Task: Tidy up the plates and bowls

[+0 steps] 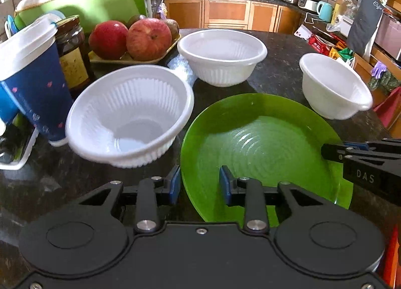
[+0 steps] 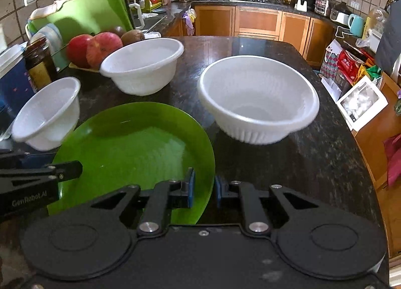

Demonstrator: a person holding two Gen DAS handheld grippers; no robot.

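Note:
A green plate (image 1: 263, 138) (image 2: 135, 143) lies on the dark stone counter (image 2: 300, 158), with three white ribbed bowls around it. One bowl (image 1: 127, 113) (image 2: 47, 113) sits to its left, one (image 1: 221, 55) (image 2: 142, 65) behind it, and one (image 1: 333, 85) (image 2: 258, 103) to its right. My left gripper (image 1: 199, 185) straddles the plate's left rim, and a gap shows beside the outer pad. My right gripper (image 2: 204, 187) is narrow on the right rim, with green filling the space between its pads. Each view shows the other gripper's fingers (image 1: 335, 151) (image 2: 67, 167) at the opposite rim.
A blue cup with a white lid (image 1: 32, 83), a dark jar (image 1: 72, 50) and a tray of apples (image 1: 130, 38) crowd the left of the counter in front of a green board (image 1: 87, 0). The counter edge curves away on the right, above boxes (image 2: 361, 103).

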